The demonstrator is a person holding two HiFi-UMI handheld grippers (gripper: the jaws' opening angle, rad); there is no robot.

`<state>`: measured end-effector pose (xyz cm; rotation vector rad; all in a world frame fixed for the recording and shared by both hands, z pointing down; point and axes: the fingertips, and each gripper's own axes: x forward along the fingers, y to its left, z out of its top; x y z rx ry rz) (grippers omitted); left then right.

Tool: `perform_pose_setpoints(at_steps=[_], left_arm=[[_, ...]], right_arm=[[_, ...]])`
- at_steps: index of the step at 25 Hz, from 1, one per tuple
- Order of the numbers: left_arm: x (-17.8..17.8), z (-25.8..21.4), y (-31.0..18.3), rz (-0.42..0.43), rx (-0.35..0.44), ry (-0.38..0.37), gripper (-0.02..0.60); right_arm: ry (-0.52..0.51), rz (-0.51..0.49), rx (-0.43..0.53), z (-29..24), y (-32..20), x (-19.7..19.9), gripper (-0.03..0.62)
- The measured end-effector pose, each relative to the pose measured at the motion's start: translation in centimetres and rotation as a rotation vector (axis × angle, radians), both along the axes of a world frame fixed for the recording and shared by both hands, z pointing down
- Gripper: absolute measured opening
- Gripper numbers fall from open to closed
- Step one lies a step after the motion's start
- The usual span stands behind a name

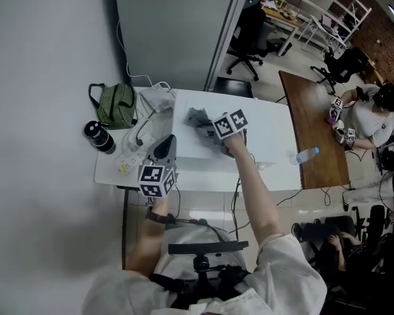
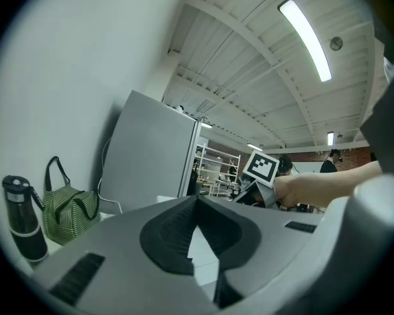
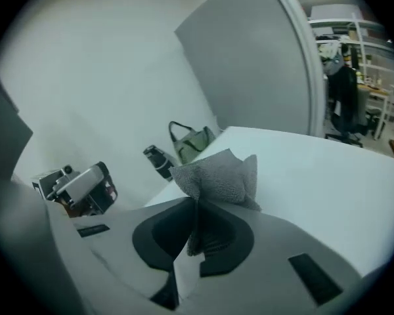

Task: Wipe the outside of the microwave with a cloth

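Grey terry cloth (image 3: 218, 174) is pinched in the right tool (image 3: 197, 209), whose jaws are closed on a fold of it. The rest of the cloth bunches up just past the tips, on the white top of the microwave (image 3: 315, 176). The left tool (image 2: 197, 205) has its jaws pressed together with nothing between them. It is held to the left of the right tool, by the microwave's front left corner and apart from the cloth. In all there are two tools, one cloth and one microwave.

To the left of both tools, one green striped bag (image 1: 115, 105) with dark handles and one black bottle (image 1: 100, 137) stand near each other on the white worktop (image 1: 111, 169). White cables (image 1: 144, 120) lie between them and the microwave. One clear water bottle (image 1: 305, 155) lies to the right of the right tool, by the worktop's right edge.

Beyond the tools a grey partition panel (image 1: 177, 31) rises behind the worktop, against a pale wall. Farther right are a brown table (image 1: 315, 123), black office chairs (image 1: 341, 64), white shelving (image 1: 322, 5) and a seated person (image 1: 371, 117). The left gripper view shows a white ribbed ceiling with strip lights (image 2: 305, 38).
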<state>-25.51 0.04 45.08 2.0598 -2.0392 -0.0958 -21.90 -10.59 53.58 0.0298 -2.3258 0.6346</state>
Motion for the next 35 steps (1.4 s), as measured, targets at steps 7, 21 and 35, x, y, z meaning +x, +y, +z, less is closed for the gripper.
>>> perform_pose_setpoints(at_steps=[7, 21, 35], left_arm=[[-2.5, -0.4, 2.1, -0.051, -0.013, -0.025, 0.028], [9.2, 1.0, -4.1, 0.186, -0.031, -0.043, 0.028], [2.5, 1.0, -0.2, -0.008, -0.052, -0.152, 0.028]], right_arm=[[-0.03, -0.085, 0.179, -0.9, 6.5, -5.7, 0.02], [0.008, 0.729, 0.444, -0.6, -6.7, 29.7, 0.02], [-0.278, 0.144, 0.217, 0.9, 14.2, 3.7, 0.02]])
